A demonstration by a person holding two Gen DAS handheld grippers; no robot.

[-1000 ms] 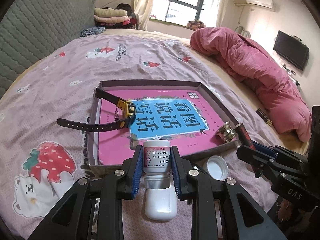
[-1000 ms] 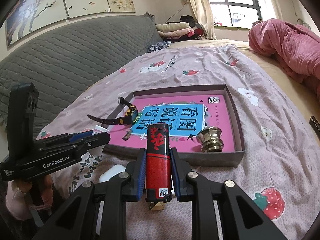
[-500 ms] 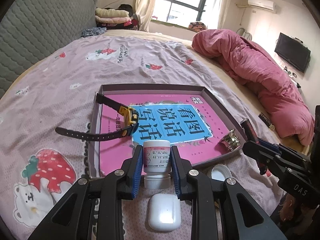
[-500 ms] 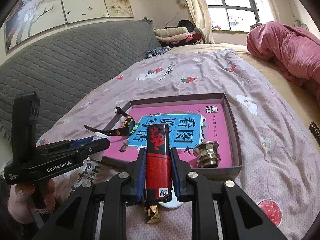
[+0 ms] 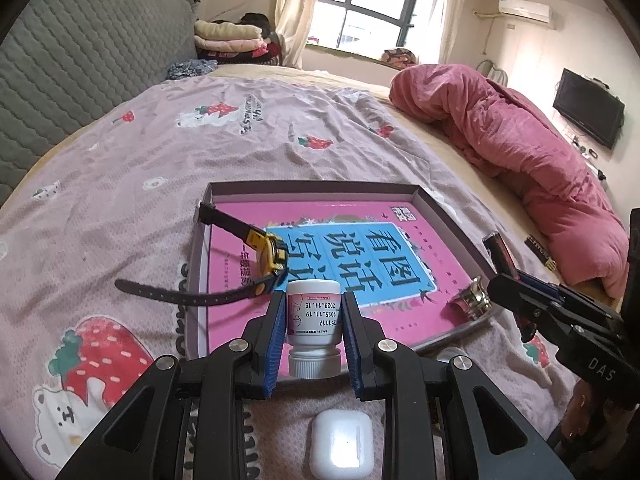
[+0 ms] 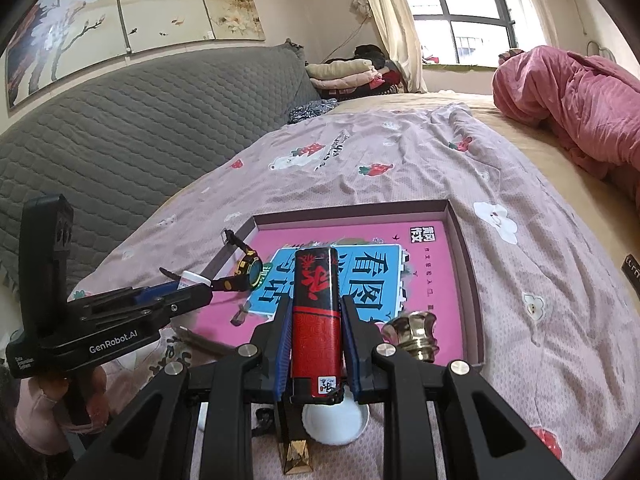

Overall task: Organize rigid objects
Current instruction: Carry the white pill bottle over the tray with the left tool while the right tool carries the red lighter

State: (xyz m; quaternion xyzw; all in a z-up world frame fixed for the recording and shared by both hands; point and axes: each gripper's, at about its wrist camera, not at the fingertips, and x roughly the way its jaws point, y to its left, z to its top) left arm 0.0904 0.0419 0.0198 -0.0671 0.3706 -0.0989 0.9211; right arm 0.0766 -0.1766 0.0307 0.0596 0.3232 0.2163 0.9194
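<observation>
Left gripper (image 5: 313,334): clamped on white pill bottle (image 5: 314,326), blue pads pressing both sides of the label, cap end toward the camera. Right gripper (image 6: 316,344): clamped on red lighter (image 6: 316,316), pads gripping its lower half, top end pointing away over the tray.

Step in hand, as judged: carry both items over the near wall of the shallow box tray (image 5: 316,189) and set them inside.

- Clear the near wall before lowering (both items hover close above it).
- Choose bare pink floor for the bottle, right of the yellow watch (image 5: 270,256), whose strap hangs over the left wall.
- Lay the lighter flat, away from the brass knob (image 6: 414,334) standing in the near right corner.
- Keep the two grippers apart (close side by side in both views).
- Release only once each item rests; bottle likely to roll if laid sideways.

Still outside the tray, below the grippers: white earbud case (image 5: 342,446), white round lid (image 6: 335,420), small gold faceted piece (image 6: 297,456).

Surface: bed with pink strawberry-print sheet (image 5: 120,184), soft and wrinkled (tray may rock under pressure). Room: grey quilted headboard (image 6: 120,128), bunched pink duvet (image 5: 500,136), folded clothes by the window (image 5: 360,12), wall television at right.
</observation>
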